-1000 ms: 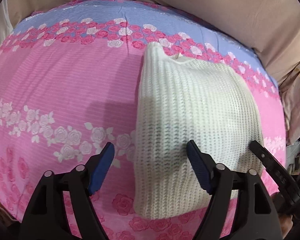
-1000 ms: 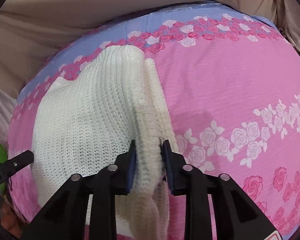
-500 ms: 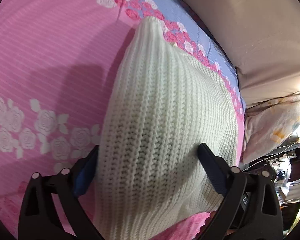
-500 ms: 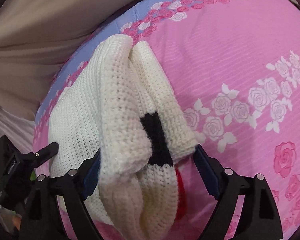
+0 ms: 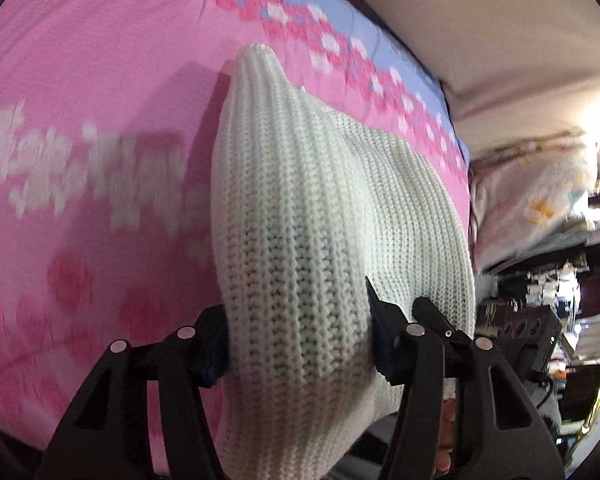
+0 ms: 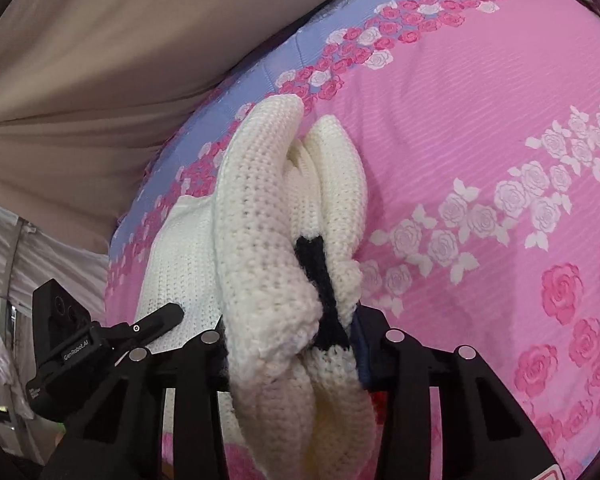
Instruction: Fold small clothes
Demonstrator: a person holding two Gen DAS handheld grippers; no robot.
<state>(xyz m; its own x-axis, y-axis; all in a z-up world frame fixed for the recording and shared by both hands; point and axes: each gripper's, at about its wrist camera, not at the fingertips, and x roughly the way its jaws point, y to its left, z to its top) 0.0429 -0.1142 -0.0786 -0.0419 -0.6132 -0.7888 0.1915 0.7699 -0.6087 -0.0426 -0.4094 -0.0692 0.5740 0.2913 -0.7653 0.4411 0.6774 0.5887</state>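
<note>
A folded cream knit sweater (image 5: 300,220) lies on the pink rose-print bedsheet (image 5: 80,100). My left gripper (image 5: 298,344) is shut on the sweater's near edge, with thick knit bunched between its blue pads. In the right wrist view the sweater (image 6: 260,220) shows stacked folds and a black stripe (image 6: 320,272). My right gripper (image 6: 290,340) is shut on that bunched end. The left gripper's body (image 6: 100,340) shows at the lower left of the right wrist view.
A beige wall or headboard (image 6: 100,60) runs along the far side of the bed. A floral pillow (image 5: 540,200) and cluttered shelves (image 5: 560,300) lie beyond the bed's right edge. The sheet's blue border (image 6: 300,48) marks the far edge.
Both grippers were wide open around the sweater half a second ago and have now closed on it. Both cameras moved closer to the sweater.
</note>
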